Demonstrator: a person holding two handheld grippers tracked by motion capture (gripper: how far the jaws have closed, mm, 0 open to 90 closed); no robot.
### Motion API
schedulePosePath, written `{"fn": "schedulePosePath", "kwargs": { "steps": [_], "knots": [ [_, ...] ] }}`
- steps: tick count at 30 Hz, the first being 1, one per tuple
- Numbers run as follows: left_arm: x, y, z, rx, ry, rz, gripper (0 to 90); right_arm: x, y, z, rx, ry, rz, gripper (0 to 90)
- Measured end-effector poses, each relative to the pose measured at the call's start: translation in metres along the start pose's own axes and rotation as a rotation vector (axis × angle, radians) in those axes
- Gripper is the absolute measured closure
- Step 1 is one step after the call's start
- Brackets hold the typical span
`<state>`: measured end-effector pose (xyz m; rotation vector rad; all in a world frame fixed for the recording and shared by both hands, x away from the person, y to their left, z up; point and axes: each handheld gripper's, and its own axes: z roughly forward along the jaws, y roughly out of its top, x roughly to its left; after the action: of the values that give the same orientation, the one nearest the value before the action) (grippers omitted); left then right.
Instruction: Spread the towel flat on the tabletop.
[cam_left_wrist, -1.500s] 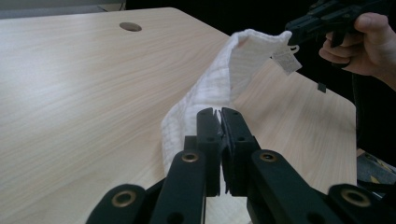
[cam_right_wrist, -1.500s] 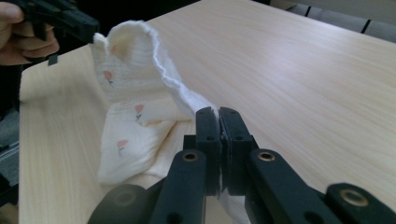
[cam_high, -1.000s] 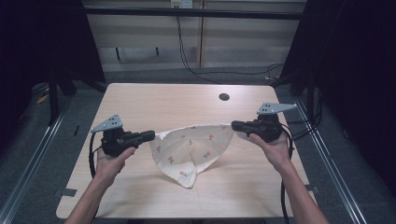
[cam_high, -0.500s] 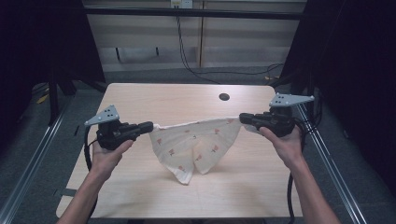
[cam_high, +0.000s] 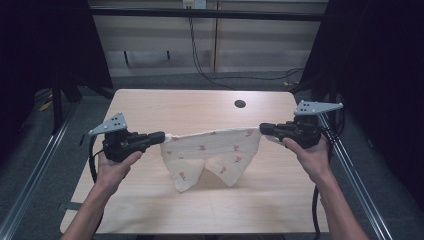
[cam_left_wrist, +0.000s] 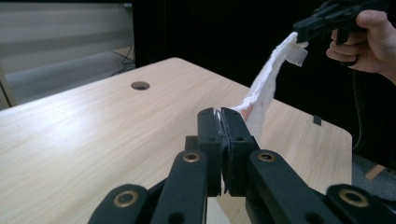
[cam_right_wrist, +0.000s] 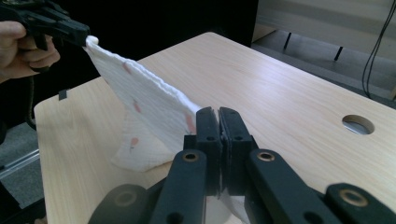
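Note:
A white cloth with small red marks hangs stretched above the wooden table, its top edge taut and its lower corners drooping to the tabletop. My left gripper is shut on the cloth's left corner, and my right gripper is shut on its right corner. In the left gripper view the jaws pinch the cloth, which runs off to the other gripper. In the right gripper view the cloth spans from the shut jaws to the far gripper.
A round cable hole sits near the table's back right. Metal frame rails run along both sides of the table, with dark floor and cables behind. Bare tabletop lies in front of and behind the cloth.
Both grippers have moved apart and lifted, pulling the cloth from a slack heap into a taut span between them.

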<state>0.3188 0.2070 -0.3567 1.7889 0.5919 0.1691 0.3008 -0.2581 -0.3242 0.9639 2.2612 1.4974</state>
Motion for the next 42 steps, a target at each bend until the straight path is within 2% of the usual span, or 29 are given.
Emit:
{"fn": "schedulePosePath", "kwargs": {
  "steps": [2, 3, 6, 10, 12, 15, 17, 18, 20, 22, 23, 25, 26, 27, 30, 32, 34, 36, 40, 42],
  "knots": [
    [0.0, 0.003, -0.002, -0.012, -0.006, -0.002, 87.9, -0.001, -0.001, 0.0, -0.014, 0.015, 0.012, 88.1],
    [-0.001, 0.005, -0.004, -0.016, 0.0, 0.004, 87.9, -0.001, 0.0, -0.004, -0.03, 0.042, 0.031, 88.2],
    [-0.007, 0.014, -0.012, -0.04, -0.007, 0.016, 87.9, 0.002, 0.003, -0.008, -0.041, 0.048, 0.038, 88.2],
    [-0.019, 0.022, -0.025, -0.044, -0.013, 0.046, 87.9, 0.015, 0.008, -0.022, -0.048, 0.047, 0.016, 88.2],
    [-0.023, 0.021, -0.029, -0.063, -0.038, 0.037, 87.9, 0.022, 0.011, -0.031, -0.059, 0.056, 0.013, 88.2],
    [-0.028, 0.012, -0.034, -0.042, -0.027, 0.044, 87.9, 0.031, 0.008, -0.039, -0.064, 0.095, -0.002, 88.2],
    [-0.027, 0.008, -0.035, -0.039, -0.027, 0.038, 87.9, 0.035, 0.004, -0.04, -0.052, 0.084, -0.007, 88.2],
    [-0.027, 0.007, -0.035, -0.037, -0.027, 0.03, 88.0, 0.036, 0.003, -0.04, -0.056, 0.095, -0.002, 88.3],
    [-0.029, 0.007, -0.036, -0.024, -0.027, 0.037, 88.0, 0.038, 0.002, -0.042, -0.058, 0.096, 0.0, 88.3],
    [-0.034, 0.011, -0.038, -0.026, -0.04, 0.04, 88.0, 0.043, 0.005, -0.047, -0.078, 0.118, 0.002, 88.2],
    [-0.037, 0.013, -0.04, -0.028, -0.032, 0.054, 88.0, 0.043, 0.005, -0.047, -0.078, 0.118, 0.002, 88.2],
    [-0.044, 0.02, -0.044, -0.013, -0.034, 0.073, 87.9, 0.045, 0.008, -0.054, -0.11, 0.164, 0.025, 88.2],
    [-0.047, 0.023, -0.045, -0.009, -0.035, 0.074, 88.0, 0.048, 0.011, -0.058, -0.116, 0.159, 0.021, 88.2],
    [-0.048, 0.026, -0.047, -0.005, -0.042, 0.074, 88.0, 0.05, 0.013, -0.061, -0.112, 0.156, 0.012, 88.2],
    [-0.045, 0.035, -0.049, -0.038, -0.077, 0.039, 87.9, 0.052, 0.02, -0.068, -0.12, 0.148, 0.009, 88.2],
    [-0.043, 0.036, -0.042, -0.005, -0.02, 0.065, 88.0, 0.05, 0.02, -0.065, -0.12, 0.139, 0.012, 88.2],
    [-0.037, 0.028, -0.028, 0.03, -0.016, 0.057, 88.0, 0.046, 0.014, -0.055, -0.087, 0.094, -0.004, 88.2],
    [-0.032, 0.019, -0.017, 0.059, -0.006, 0.055, 87.9, 0.039, 0.004, -0.043, -0.063, 0.073, 0.011, 88.2],
    [-0.011, 0.001, 0.002, 0.112, 0.018, -0.002, 87.9, 0.019, -0.015, -0.02, -0.008, 0.028, 0.05, 88.2],
    [-0.004, -0.002, 0.009, 0.116, 0.016, -0.015, 87.9, 0.005, -0.022, -0.005, 0.018, 0.013, 0.073, 88.2]
  ]
}}
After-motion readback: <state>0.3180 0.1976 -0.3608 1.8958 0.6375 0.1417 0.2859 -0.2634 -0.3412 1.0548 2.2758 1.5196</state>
